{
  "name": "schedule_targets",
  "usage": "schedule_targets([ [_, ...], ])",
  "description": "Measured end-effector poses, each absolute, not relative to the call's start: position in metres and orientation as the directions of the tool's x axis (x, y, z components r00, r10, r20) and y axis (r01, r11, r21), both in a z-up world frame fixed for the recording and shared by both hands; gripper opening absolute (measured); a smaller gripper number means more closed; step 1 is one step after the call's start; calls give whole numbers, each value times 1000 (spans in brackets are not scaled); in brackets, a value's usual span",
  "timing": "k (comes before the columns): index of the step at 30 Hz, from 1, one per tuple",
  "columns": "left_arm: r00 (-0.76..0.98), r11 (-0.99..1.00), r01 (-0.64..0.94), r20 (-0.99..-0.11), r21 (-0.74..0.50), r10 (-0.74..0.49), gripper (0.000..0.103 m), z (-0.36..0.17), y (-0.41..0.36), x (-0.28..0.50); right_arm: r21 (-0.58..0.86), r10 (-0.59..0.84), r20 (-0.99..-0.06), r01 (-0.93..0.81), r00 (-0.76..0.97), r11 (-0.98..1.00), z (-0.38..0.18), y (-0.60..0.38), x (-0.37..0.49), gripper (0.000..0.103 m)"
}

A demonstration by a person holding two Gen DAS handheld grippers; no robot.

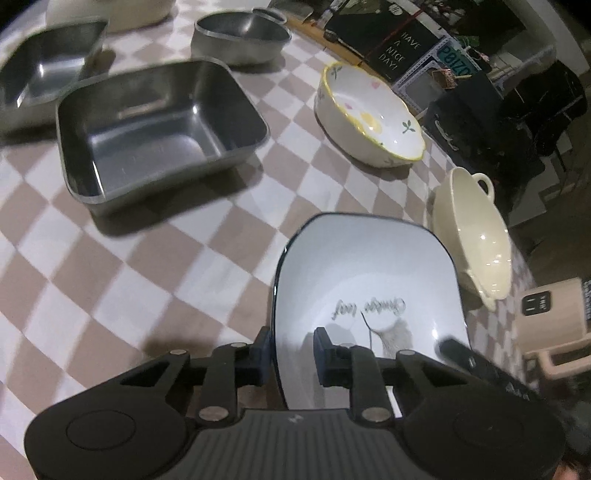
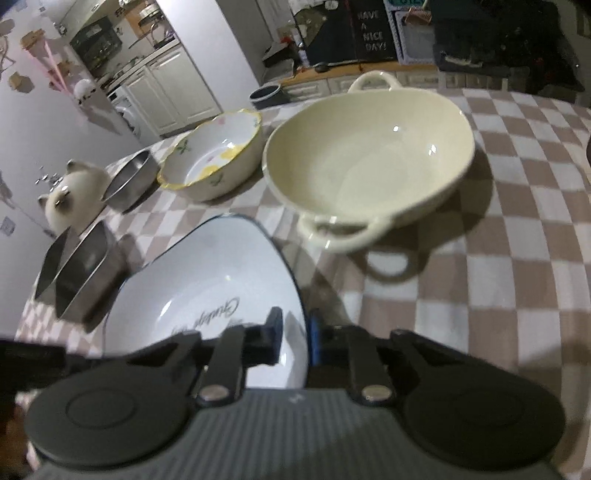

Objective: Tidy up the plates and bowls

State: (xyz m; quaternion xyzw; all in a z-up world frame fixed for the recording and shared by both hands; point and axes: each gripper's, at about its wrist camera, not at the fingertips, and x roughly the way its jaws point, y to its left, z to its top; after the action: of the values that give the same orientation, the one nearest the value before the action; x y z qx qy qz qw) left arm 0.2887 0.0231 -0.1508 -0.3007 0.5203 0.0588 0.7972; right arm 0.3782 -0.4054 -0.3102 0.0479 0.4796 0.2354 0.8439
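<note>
A white square plate point(image 1: 369, 266) with a dark blue rim and script lettering lies on the checked tablecloth, close in front of both cameras. My left gripper point(image 1: 293, 350) is shut on its left rim, one pad outside and one inside the plate. My right gripper point(image 2: 295, 334) is shut on the opposite rim of the same plate point(image 2: 207, 273), its blue pad on the outer side. Part of the right gripper point(image 1: 461, 354) shows as a dark shape at the plate's right edge in the left wrist view.
Beyond the plate stand a cream two-handled bowl point(image 2: 369, 158), a flowered bowl with a yellow rim point(image 2: 214, 155), two rectangular steel pans point(image 1: 159, 129) point(image 1: 44, 70) and a round steel bowl point(image 1: 240, 35). A white cat-shaped pot point(image 2: 74, 195) sits by the table edge.
</note>
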Motion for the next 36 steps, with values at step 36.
schedule_targets([
  [36, 412, 962, -236, -911, -133, -25, 24, -137, 58, 249, 284, 384, -888, -356, 254, 890, -325, -324, 287, 17],
])
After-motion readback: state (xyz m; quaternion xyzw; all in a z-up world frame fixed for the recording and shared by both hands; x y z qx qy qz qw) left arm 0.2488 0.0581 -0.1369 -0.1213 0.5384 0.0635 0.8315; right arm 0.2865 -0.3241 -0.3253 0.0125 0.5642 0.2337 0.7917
